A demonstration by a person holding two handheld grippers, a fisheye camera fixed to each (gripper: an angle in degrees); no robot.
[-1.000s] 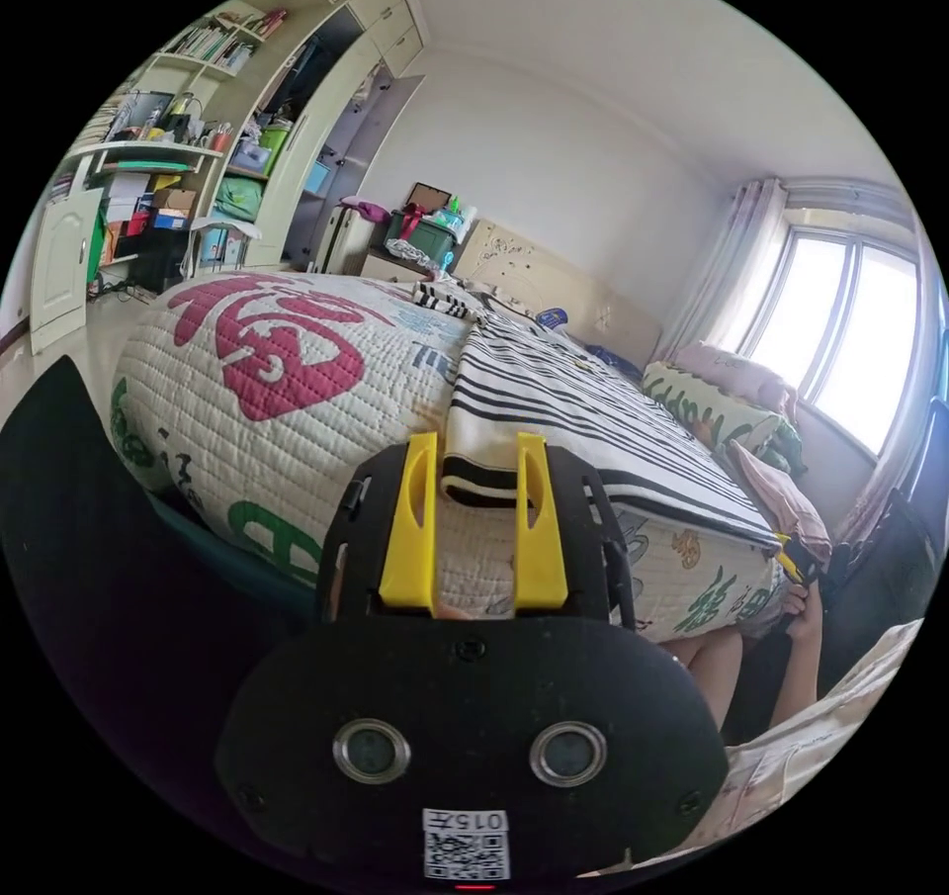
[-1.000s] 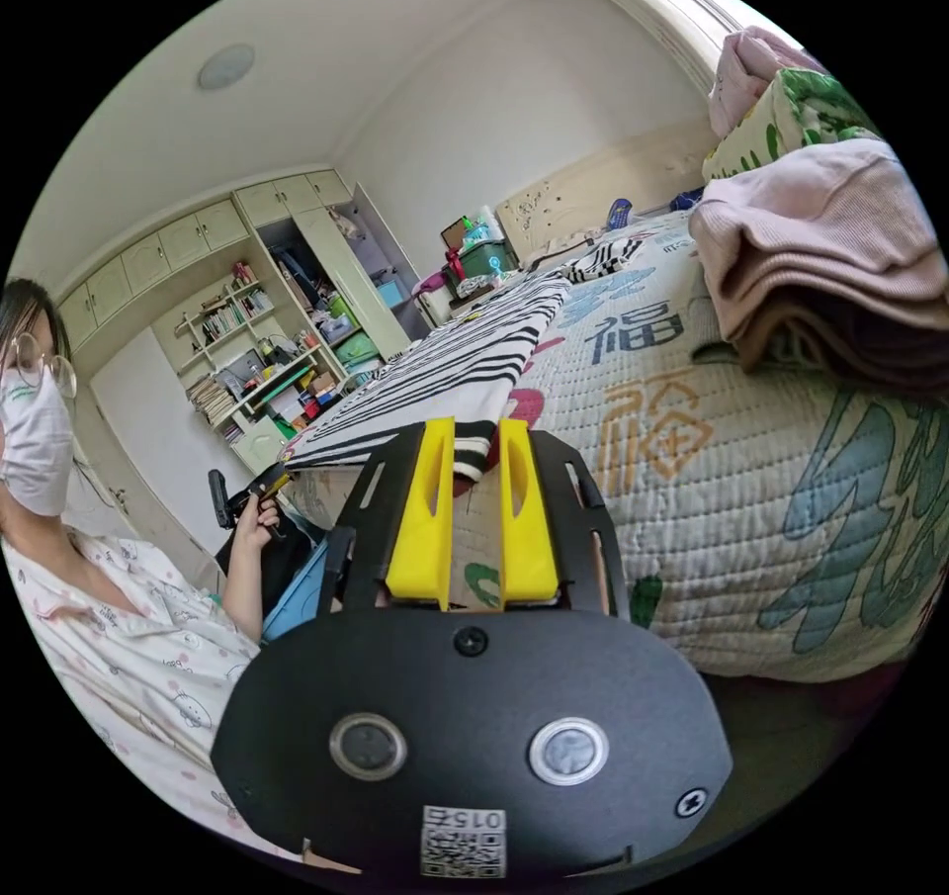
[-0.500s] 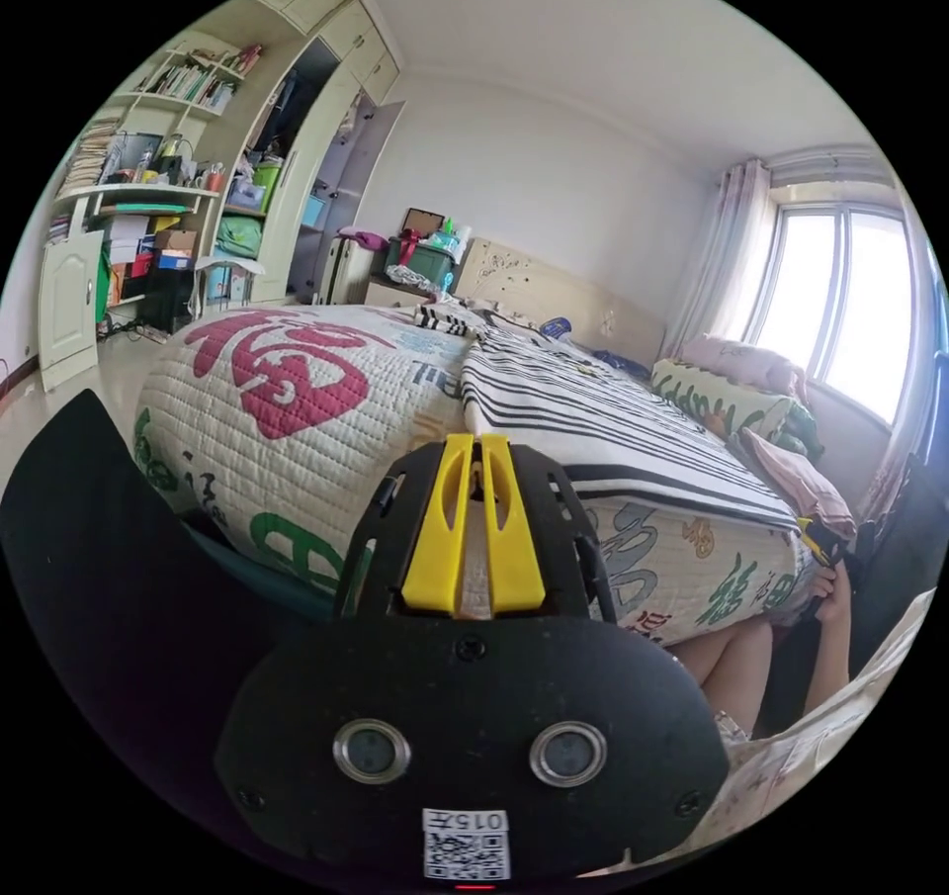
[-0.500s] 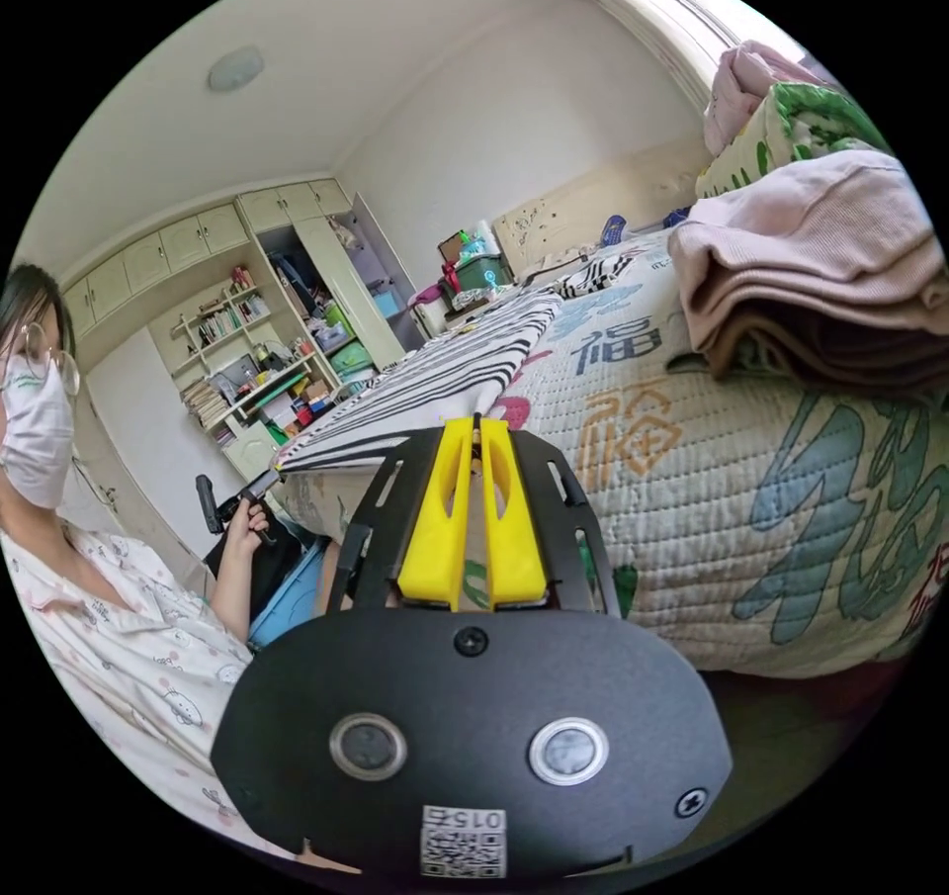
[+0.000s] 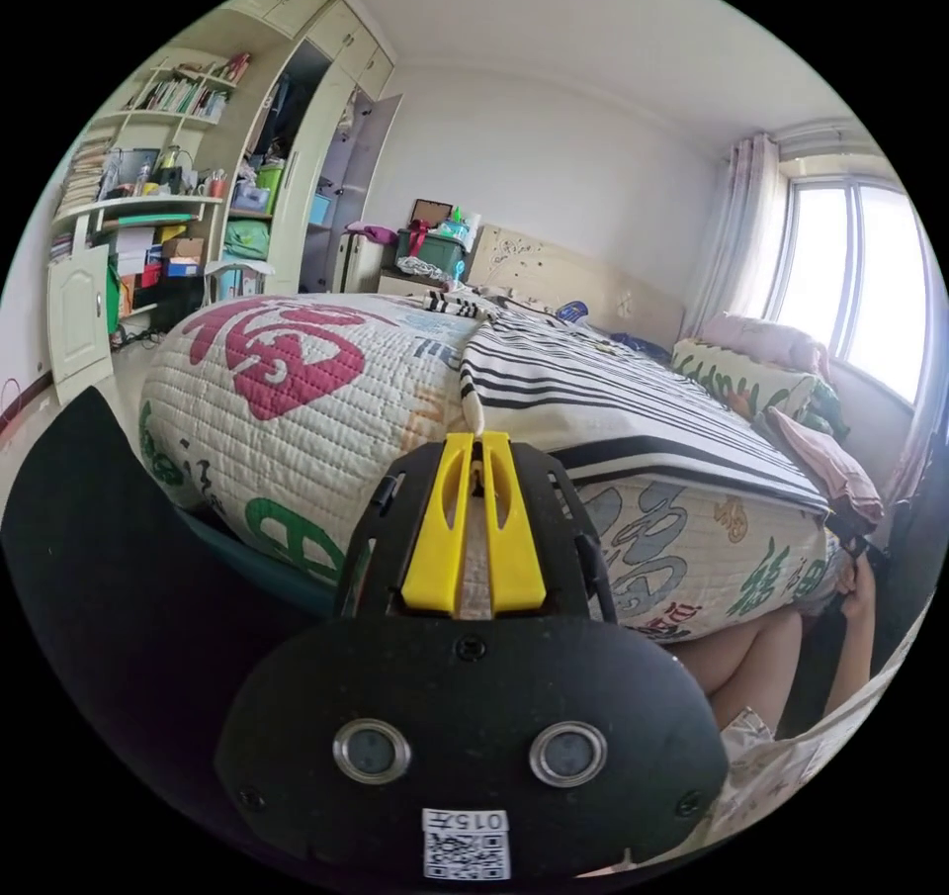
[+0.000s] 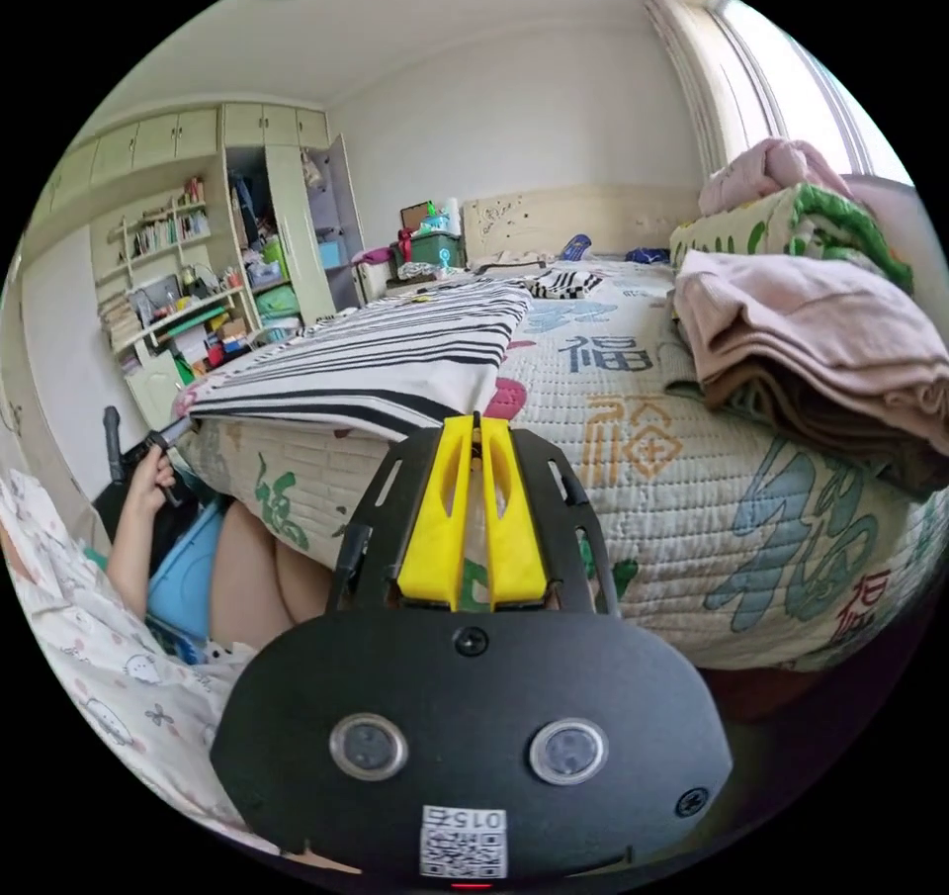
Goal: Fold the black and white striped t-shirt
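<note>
Both claws pinch the near corners of the striped shirt on the bed.

In the left gripper view the left claw [image 5: 474,437], at frame centre, has its yellow jaws pressed together on a corner of the shirt [image 5: 593,396]; the shirt lies flat on the quilt [image 5: 287,381], its long axis running from the claw toward the upper right, to the headboard [image 5: 563,277]. The right claw [image 5: 852,547] is small at the right edge, at the shirt's other near corner. In the right gripper view the right claw [image 6: 476,420] is likewise clamped on a shirt [image 6: 395,356] corner, the stripes running left to right across the frame. A folded pink pile [image 6: 811,341] sits on the quilt at right, apart from the shirt.
</note>
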